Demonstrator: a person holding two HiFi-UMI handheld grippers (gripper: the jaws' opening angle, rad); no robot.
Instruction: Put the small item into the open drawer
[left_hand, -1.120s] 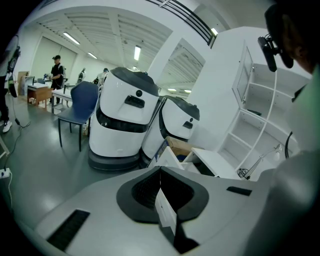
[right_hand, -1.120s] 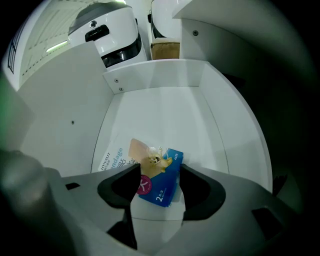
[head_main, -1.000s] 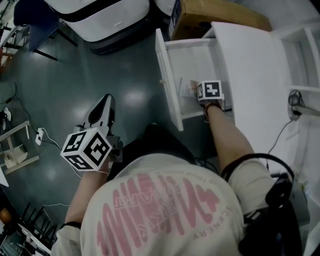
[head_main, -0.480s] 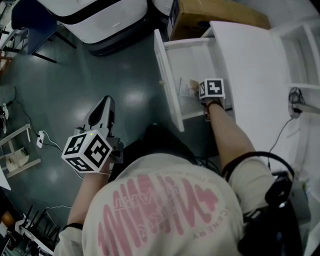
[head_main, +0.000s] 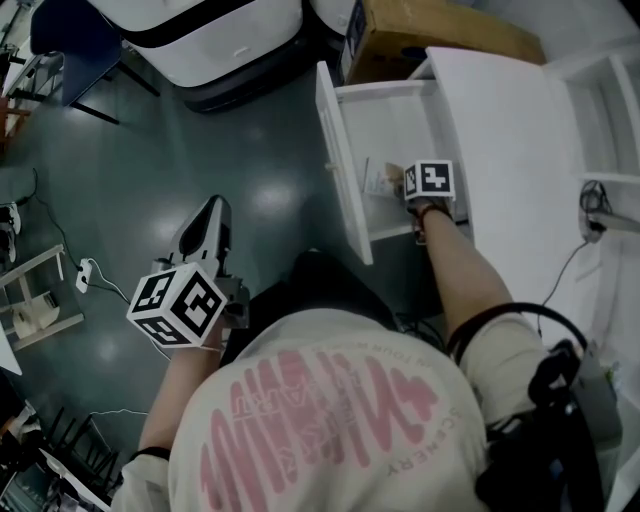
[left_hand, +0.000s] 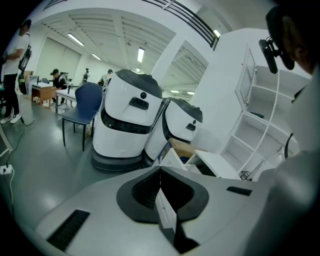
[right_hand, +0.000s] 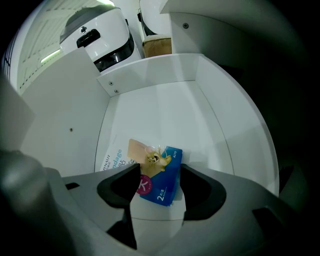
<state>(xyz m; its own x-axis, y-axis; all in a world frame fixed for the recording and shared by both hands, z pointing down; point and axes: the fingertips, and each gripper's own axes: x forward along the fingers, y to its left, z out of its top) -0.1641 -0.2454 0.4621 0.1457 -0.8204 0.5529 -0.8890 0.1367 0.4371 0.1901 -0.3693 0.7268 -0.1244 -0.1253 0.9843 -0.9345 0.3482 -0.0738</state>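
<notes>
Your right gripper (right_hand: 157, 174) reaches down into the open drawer (head_main: 400, 115), which is pulled out from the white cabinet (head_main: 515, 130) toward the floor side. Its jaws are spread wide, one on each side of the small blue packet (right_hand: 160, 181). The packet lies flat on the drawer bottom near the front, slightly askew to the jaws, with its long edges right up against the pads; nothing shows the pads squeezing it. It has a cartoon picture at the top and a pink round mark at its lower left corner.

Under the blue packet's left side lies a white packet (right_hand: 111, 159) with blue print, also flat on the drawer bottom and close to the drawer's left wall. The rest of the drawer bottom behind the two packets is bare white.

Your left gripper (left_hand: 160, 172) is well away from the drawer, held out over the dark floor (head_main: 130, 170) at your left side. Its jaws are pressed together with nothing between them, and it points toward two big white machines (left_hand: 132, 117).

A brown cardboard box (head_main: 440, 35) stands on the floor just beyond the drawer's far end, beside the machines; what is in it cannot be made out. White shelves (head_main: 610, 110) stand past the cabinet on the right.
</notes>
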